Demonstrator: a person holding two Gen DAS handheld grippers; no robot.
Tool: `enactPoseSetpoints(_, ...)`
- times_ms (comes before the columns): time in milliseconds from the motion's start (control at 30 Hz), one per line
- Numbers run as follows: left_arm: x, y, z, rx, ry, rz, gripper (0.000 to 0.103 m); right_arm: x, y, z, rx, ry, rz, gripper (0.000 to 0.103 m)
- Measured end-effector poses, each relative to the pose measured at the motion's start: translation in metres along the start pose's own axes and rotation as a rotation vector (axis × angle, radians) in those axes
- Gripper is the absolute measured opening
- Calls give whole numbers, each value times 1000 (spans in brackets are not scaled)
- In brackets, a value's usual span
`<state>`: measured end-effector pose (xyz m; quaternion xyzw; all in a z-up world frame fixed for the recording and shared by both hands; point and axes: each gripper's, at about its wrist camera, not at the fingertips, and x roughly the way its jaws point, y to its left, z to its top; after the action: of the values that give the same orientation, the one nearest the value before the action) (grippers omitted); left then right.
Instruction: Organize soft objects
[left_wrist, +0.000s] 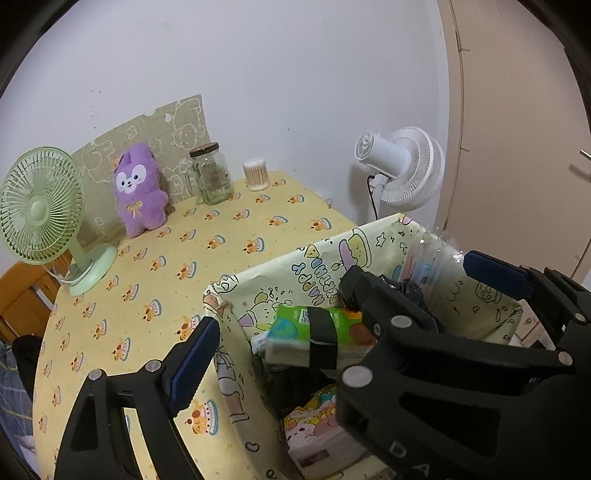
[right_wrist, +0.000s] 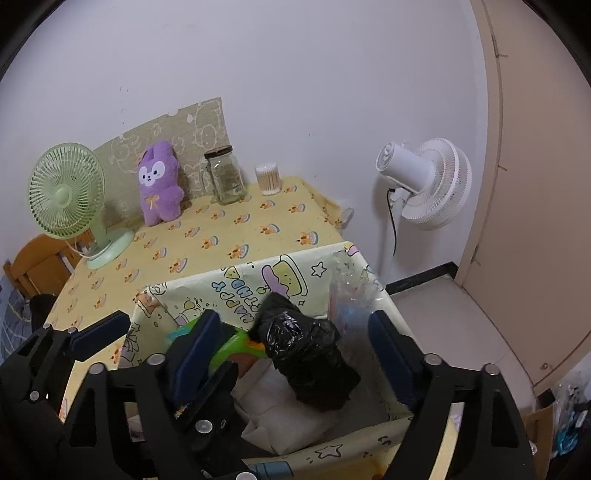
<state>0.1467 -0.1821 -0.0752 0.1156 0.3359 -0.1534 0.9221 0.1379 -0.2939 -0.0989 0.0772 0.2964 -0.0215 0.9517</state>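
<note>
A cartoon-printed fabric bin (left_wrist: 325, 254) (right_wrist: 207, 291) stands at the table's near right corner. It holds a green tissue pack (left_wrist: 325, 332) (right_wrist: 229, 347), a black plastic bag (right_wrist: 306, 354) (left_wrist: 410, 291), a clear packet (right_wrist: 347, 291) and a printed pack (left_wrist: 314, 424). My left gripper (left_wrist: 343, 302) is open over the bin; the right gripper's arm crosses between its fingers. My right gripper (right_wrist: 295, 347) is open, its fingers either side of the black bag, not touching it. A purple plush bunny (left_wrist: 138, 190) (right_wrist: 159, 182) stands against the wall.
A green desk fan (left_wrist: 44, 214) (right_wrist: 70, 199) stands at the table's left. A glass jar (left_wrist: 210, 173) (right_wrist: 225, 175) and a cotton-swab tub (left_wrist: 256, 174) (right_wrist: 268, 179) stand by the wall. A white floor fan (left_wrist: 402, 170) (right_wrist: 428, 184) stands right of the table. A wooden chair (right_wrist: 33, 266) is at the left.
</note>
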Motion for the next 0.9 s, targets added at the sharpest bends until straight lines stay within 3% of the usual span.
enactPoseSetpoints(500, -46, 19, -6, -38, -86, 9, 94, -41, 24, 1, -25, -54, 15, 93)
enactPoseSetpoints(900, -92, 56, -21, -107, -150, 75, 95, -78, 56, -2, -56, -99, 42, 95)
